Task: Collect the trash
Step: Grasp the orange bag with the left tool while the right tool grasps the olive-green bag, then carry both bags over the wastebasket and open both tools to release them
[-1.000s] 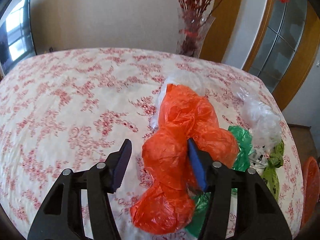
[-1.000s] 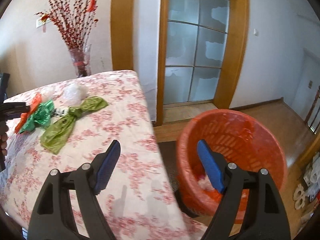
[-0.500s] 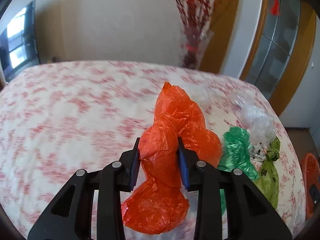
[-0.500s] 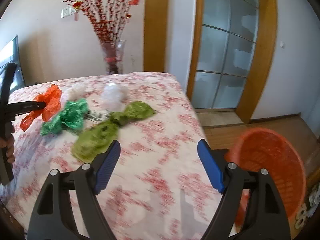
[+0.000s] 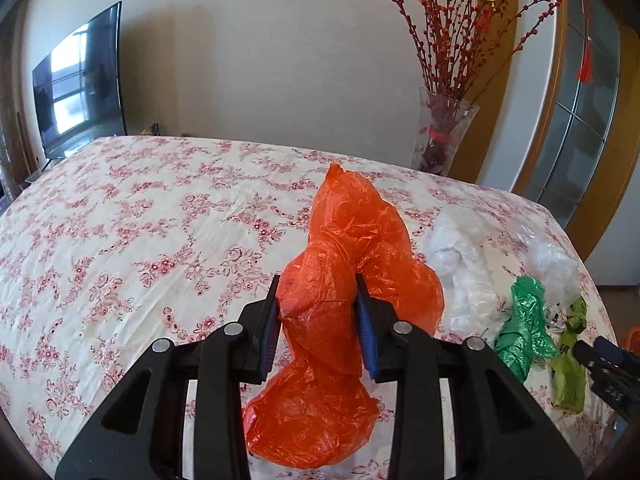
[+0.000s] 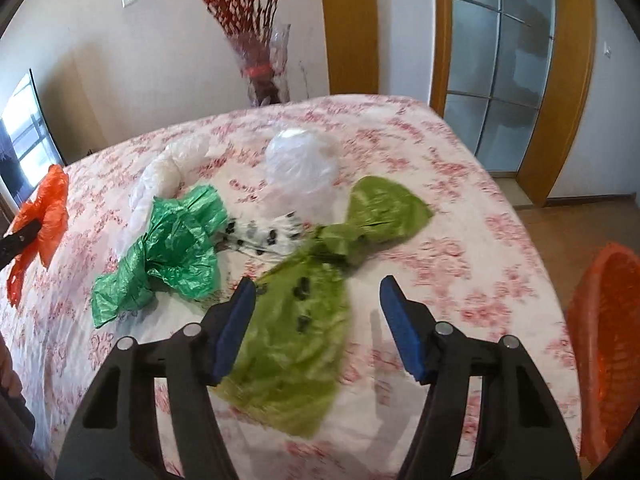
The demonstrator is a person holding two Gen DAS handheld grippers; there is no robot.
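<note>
Now my left hand-held gripper (image 5: 316,322) is clamped on the orange plastic bag (image 5: 340,312), whose crumpled middle is squeezed between the blue pads while its lower end hangs loose above the floral tabletop (image 5: 140,240). A second ago those jaws stood wide around the bag where it lay; they have shut, and the bag has come up off the cloth, so one piece of trash is ready to carry to the orange basket (image 6: 608,344) at the far right. My right hand-held gripper (image 6: 316,320) has swung back from that basket to the pile; its jaws, just narrowing, stand apart over the olive-green bag (image 6: 304,320) without pinching it. The green bag (image 6: 172,248) and two clear bags lie just beyond.
</note>
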